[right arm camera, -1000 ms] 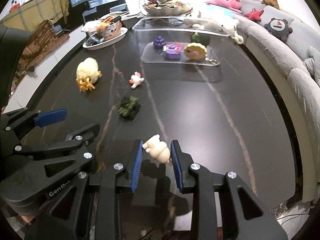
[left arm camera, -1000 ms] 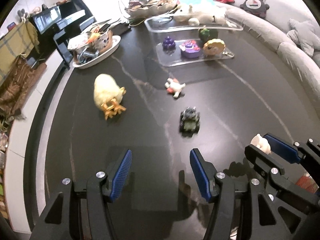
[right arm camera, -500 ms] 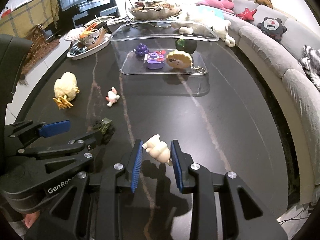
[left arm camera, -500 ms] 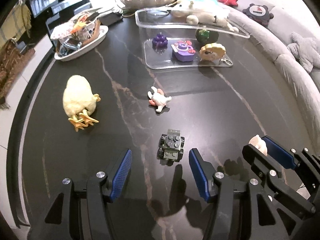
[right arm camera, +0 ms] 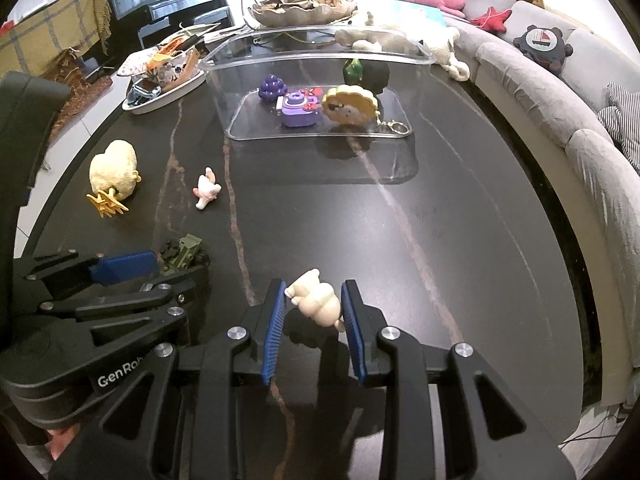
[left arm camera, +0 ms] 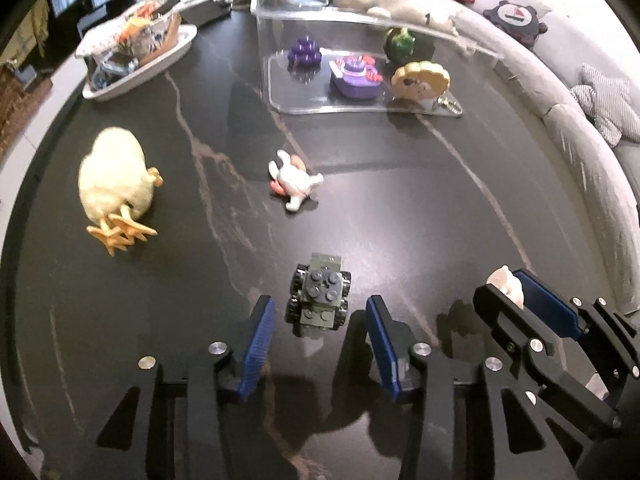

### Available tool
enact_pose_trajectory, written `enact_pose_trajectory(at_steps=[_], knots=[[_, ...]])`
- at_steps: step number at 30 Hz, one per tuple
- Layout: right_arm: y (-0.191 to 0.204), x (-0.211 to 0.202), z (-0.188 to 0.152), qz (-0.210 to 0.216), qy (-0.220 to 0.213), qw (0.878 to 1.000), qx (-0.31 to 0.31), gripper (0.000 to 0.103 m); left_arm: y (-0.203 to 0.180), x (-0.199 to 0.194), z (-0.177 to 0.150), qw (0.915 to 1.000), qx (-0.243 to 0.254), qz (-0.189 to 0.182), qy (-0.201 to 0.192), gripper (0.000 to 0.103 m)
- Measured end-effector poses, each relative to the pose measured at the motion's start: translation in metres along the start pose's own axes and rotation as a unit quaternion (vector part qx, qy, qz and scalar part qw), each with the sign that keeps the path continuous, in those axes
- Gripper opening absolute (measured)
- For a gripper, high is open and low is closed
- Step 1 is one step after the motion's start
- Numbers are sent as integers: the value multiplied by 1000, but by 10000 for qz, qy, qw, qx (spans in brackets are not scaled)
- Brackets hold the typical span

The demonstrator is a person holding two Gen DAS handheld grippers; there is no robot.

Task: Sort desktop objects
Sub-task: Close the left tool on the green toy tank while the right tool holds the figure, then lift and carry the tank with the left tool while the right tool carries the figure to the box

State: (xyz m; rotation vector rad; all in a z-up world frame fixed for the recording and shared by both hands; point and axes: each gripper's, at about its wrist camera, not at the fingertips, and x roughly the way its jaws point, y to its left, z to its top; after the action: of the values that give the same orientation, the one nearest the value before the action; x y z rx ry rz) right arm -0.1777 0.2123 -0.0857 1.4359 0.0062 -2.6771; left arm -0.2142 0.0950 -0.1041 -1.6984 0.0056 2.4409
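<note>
Now, left gripper (left arm camera: 318, 334): jaws closing around the green block car (left arm camera: 319, 299), low centre, pads not yet touching.
Right gripper (right arm camera: 314, 316): clenched on the cream figurine (right arm camera: 316, 300).
Desk (right arm camera: 440, 220): dark, veined, shiny; clear bin (right arm camera: 312, 76) upper centre.
Room: grey sofa (right arm camera: 560, 92) curving along the right edge.

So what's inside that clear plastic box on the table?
Inside the clear box: a purple grape toy, a purple toy camera, a yellow lion keychain and a green figure. Something dark behind the lion is partly covered, so I cannot name it.
</note>
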Motion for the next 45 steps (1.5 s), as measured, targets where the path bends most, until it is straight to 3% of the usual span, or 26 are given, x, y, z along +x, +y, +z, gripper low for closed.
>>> enact_pose_trajectory(at_steps=[4, 18, 28, 40, 45], knots=[[-1, 5, 0, 12, 50, 10000, 20, 26, -9, 0, 1, 9996, 211, 137, -107, 29], [0, 5, 1, 69, 14, 10000, 41, 26, -11, -22, 0, 9951, 615, 264, -727, 28], [2, -6, 5, 61, -137, 9998, 148, 26, -9, -27, -5, 9951, 619, 253, -734, 28], [14, -26, 15, 183, -349, 9990, 229, 26, -4, -64, -8, 9904, 513, 362, -1230, 26], [20, -28, 17, 77, -392, 9991, 147, 26, 4, -57, -5, 9939, 390, 134, -1027, 26]])
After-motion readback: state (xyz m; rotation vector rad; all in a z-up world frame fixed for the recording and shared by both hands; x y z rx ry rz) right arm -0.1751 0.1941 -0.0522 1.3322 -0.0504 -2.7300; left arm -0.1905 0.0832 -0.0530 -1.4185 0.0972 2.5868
